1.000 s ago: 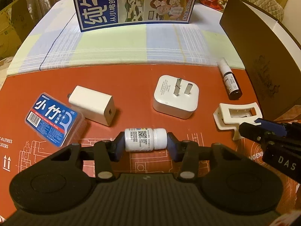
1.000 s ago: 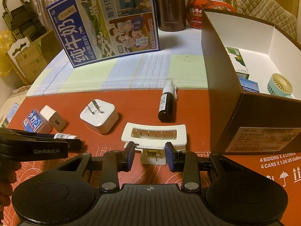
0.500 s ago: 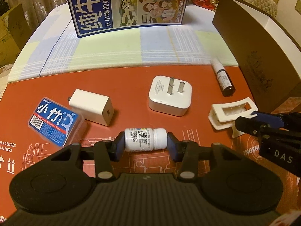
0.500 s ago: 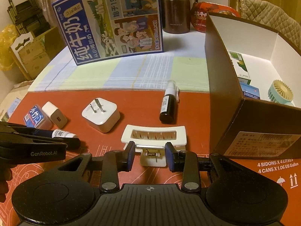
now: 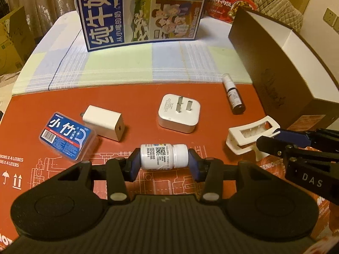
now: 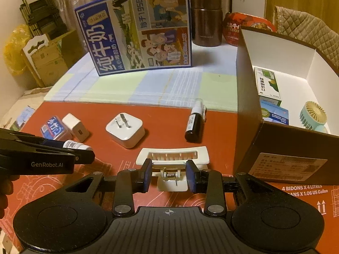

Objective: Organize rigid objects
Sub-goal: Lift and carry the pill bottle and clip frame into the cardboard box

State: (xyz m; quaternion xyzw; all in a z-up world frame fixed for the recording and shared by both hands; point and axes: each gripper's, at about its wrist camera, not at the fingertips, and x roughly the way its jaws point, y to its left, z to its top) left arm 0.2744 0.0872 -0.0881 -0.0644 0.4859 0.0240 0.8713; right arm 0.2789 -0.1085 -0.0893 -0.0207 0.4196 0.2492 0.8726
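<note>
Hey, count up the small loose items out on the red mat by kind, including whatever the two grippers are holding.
Bottles: 2, pill bottle and spray bottle
Chargers and plugs: 2, charger and plug
Hair claw clip: 1
Dental floss pick box: 1
Total: 6

The left hand-held gripper (image 5: 163, 162) and right hand-held gripper (image 6: 169, 174) each clamp an object, level and side by side.

Two chargers (image 5: 178, 113) (image 5: 103, 122), two bottles (image 5: 163, 156) (image 5: 233, 96), one hair clip (image 5: 252, 134), one floss box (image 5: 66, 135), one milk carton (image 5: 139, 10), one open box (image 6: 284, 97).
</note>
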